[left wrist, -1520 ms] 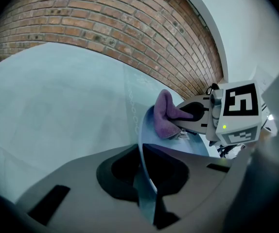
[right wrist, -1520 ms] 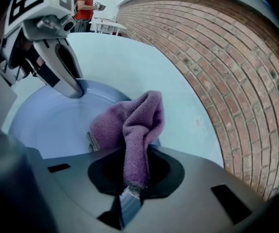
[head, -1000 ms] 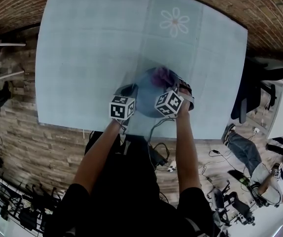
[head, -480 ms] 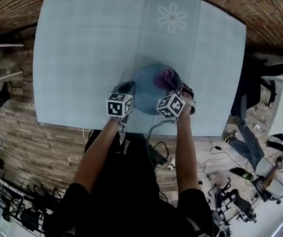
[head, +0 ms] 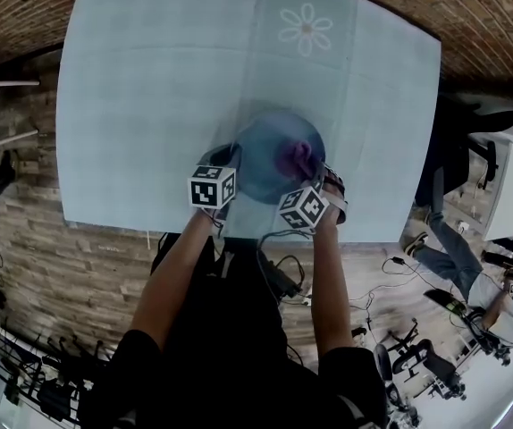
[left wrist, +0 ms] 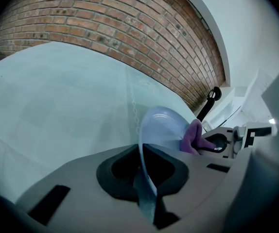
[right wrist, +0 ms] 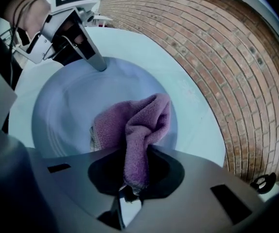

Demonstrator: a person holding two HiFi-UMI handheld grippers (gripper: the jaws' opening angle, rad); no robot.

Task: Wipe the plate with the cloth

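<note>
While left gripper (left wrist: pixel 146 177) clamped on plate (left wrist: pixel 163 126), right gripper (right wrist: pixel 132 179) (fingers (right wrist: pixel 103 172) pinched) on cloth (right wrist: pixel 140 124).

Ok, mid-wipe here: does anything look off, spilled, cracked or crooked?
Nothing stands out. The left gripper is shut on the rim of the plate, and the right gripper is shut on the purple cloth, which lies bunched on the plate. No spill or crack shows on the plate or the table.
</note>
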